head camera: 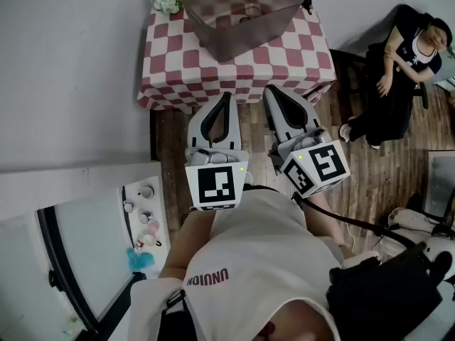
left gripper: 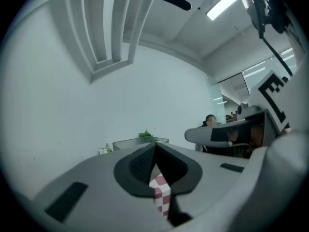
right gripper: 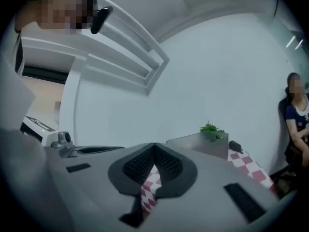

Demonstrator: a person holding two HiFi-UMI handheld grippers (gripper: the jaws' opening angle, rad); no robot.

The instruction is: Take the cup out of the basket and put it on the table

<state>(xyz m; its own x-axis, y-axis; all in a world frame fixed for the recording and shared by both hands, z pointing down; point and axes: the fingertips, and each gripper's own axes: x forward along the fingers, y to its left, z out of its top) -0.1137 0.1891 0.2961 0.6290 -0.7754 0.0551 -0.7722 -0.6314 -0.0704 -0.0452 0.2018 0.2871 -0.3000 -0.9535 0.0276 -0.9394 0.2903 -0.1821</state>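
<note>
Grey translucent basket [head camera: 236,45]; cup [head camera: 250,10] dim inside.

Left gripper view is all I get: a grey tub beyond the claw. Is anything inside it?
Observer: The head view shows a small round cup-like shape inside the translucent grey plastic basket; the details are too faint.
Operator: Is my claw close?
Observer: No; the left claw ends at the near edge of the red-and-white checked table, short of the basket.
Operator: The other claw?
Observer: The right claw is beside it, shut on nothing.
</note>
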